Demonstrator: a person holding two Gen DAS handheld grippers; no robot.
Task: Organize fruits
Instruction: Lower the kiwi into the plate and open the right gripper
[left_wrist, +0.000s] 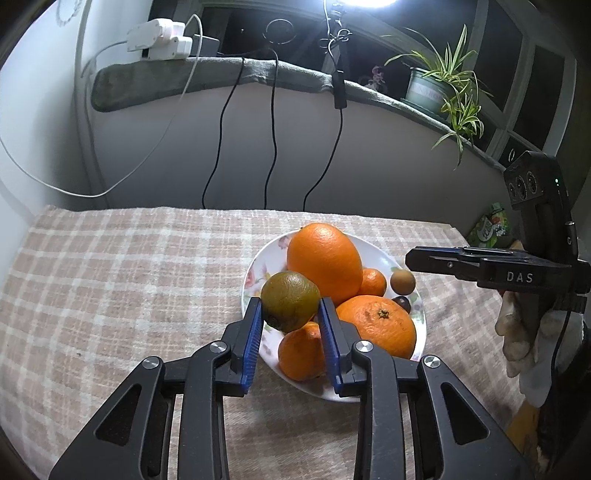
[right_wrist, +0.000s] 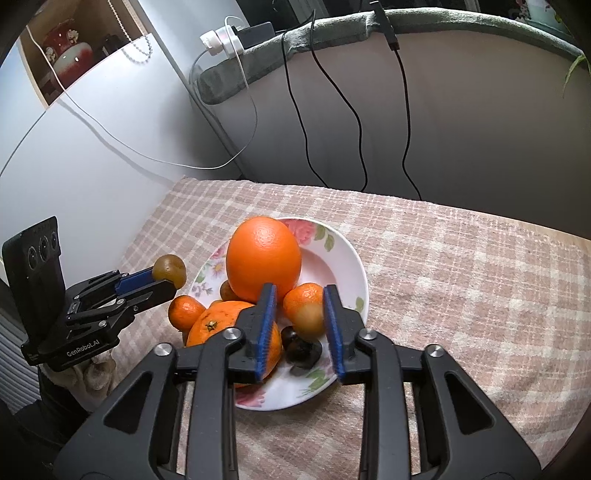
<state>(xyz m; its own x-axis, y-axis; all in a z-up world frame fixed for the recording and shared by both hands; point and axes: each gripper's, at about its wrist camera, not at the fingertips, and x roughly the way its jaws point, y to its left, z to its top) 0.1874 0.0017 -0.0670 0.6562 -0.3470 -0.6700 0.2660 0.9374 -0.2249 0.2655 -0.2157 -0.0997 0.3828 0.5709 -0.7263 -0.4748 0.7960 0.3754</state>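
Observation:
A white flowered plate (left_wrist: 255, 269) (right_wrist: 351, 254) on the checked cloth holds a big orange (left_wrist: 325, 258) (right_wrist: 264, 254), a stemmed orange (left_wrist: 376, 328) (right_wrist: 214, 325), small mandarins and a dark fruit (right_wrist: 301, 349). My left gripper (left_wrist: 290, 301) (right_wrist: 166, 277) is shut on a green-brown round fruit (left_wrist: 290, 291) (right_wrist: 170, 269), held in the air at the plate's near-left rim. My right gripper (right_wrist: 299, 290) (left_wrist: 410, 256) stands open over the plate. A part-green mandarin (right_wrist: 304, 306) lies between its blue pads, and a gap shows at the left pad.
Black cables (left_wrist: 221, 129) and a white cable hang down the wall behind the table. A power strip (left_wrist: 159, 40) and a potted plant (left_wrist: 439, 85) sit on the padded ledge. Checked cloth (left_wrist: 129, 277) stretches left of the plate. A gloved hand (left_wrist: 517, 332) holds the right gripper.

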